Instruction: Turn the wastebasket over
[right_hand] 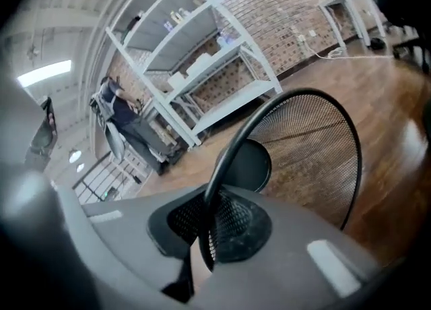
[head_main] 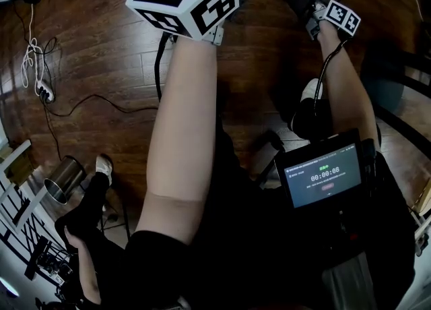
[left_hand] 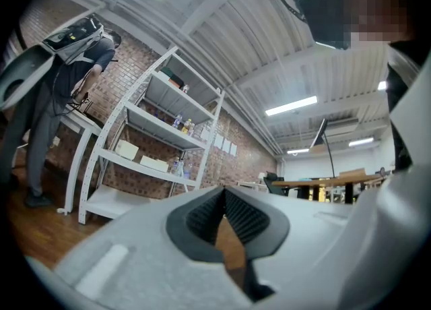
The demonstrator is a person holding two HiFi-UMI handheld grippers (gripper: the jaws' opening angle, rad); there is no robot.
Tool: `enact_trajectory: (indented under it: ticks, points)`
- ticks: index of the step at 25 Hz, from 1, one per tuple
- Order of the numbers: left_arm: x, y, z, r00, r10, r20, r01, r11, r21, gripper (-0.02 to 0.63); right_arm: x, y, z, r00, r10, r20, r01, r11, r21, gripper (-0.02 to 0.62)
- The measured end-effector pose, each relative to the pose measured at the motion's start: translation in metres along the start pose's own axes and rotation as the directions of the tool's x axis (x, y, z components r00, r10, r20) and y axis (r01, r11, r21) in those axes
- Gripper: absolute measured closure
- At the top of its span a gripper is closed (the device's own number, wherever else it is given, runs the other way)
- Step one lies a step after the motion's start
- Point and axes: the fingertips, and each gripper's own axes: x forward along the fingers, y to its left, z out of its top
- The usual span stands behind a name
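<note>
Jaws of your right gripper (right_hand: 209,220) were clenched on the wastebasket (right_hand: 310,153) rim between them; left gripper (left_hand: 224,199) clenched empty. Thin rim could've pivoted, slipped.

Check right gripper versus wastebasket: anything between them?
Nothing. The right gripper view shows the right gripper with its fingers clamped straight on the black rim of the wastebasket.

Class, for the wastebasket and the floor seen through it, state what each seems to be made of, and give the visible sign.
Wastebasket: probably black-coated metal wire mesh. The wall is a fine see-through grid, and the rim and base are smooth and solid.
Floor: wood or wood-look planks with a glossy brown finish, going by the grain streaks, board seams and light sheen.
</note>
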Motion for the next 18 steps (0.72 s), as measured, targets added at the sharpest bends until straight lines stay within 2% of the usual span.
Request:
enact_trajectory:
  ticks: [2, 4, 6, 7, 9, 11, 12, 14, 16, 18]
  points:
    - [-0.002, -0.001, 0.001, 1.000, -0.002, -0.003, 0.002, 1.000, 0.007, 0.604, 0.005, 0.011, -0.006, 0.994, -0.008, -0.111, -0.005, 0.993, -0.119, 0.588]
    - [-0.003, 0.001, 0.001, 1.000, -0.001, -0.004, 0.001, 1.000, 0.012, 0.604, 0.014, 0.020, -0.015, 0.973, -0.042, -0.229, -0.022, 0.963, -0.270, 0.587]
    - [-0.005, 0.004, 0.002, 1.000, 0.004, -0.003, -0.004, 1.000, 0.014, 0.604, 0.025, 0.027, -0.025, 0.938, -0.104, -0.332, -0.051, 0.903, -0.426, 0.586]
    - [-0.005, 0.005, 0.002, 1.000, 0.007, -0.004, -0.007, 1.000, 0.015, 0.604, 0.030, 0.029, -0.032, 0.913, -0.147, -0.381, -0.071, 0.862, -0.502, 0.586]
    - [-0.006, 0.007, 0.001, 1.000, 0.011, -0.007, -0.011, 1.000, 0.018, 0.604, 0.038, 0.027, -0.051, 0.846, -0.255, -0.469, -0.133, 0.750, -0.648, 0.583]
    - [-0.007, 0.009, 0.000, 1.000, 0.015, -0.011, -0.015, 1.000, 0.020, 0.604, 0.043, 0.028, -0.071, 0.771, -0.365, -0.521, -0.227, 0.607, -0.762, 0.581]
    - [-0.007, 0.009, 0.000, 1.000, 0.017, -0.013, -0.017, 1.000, 0.022, 0.604, 0.045, 0.034, -0.079, 0.744, -0.404, -0.532, -0.282, 0.532, -0.798, 0.580]
    - [-0.007, 0.010, 0.000, 1.000, 0.019, -0.016, -0.018, 1.000, 0.025, 0.604, 0.046, 0.052, -0.097, 0.711, -0.446, -0.545, -0.385, 0.401, -0.831, 0.580]
    - [-0.006, 0.008, -0.001, 1.000, 0.017, -0.018, -0.016, 1.000, 0.023, 0.604, 0.046, 0.063, -0.114, 0.690, -0.472, -0.549, -0.459, 0.300, -0.836, 0.580]
    - [-0.004, 0.006, -0.001, 1.000, 0.009, -0.017, -0.009, 1.000, 0.022, 0.604, 0.046, 0.070, -0.128, 0.678, -0.488, -0.549, -0.516, 0.216, -0.829, 0.580]
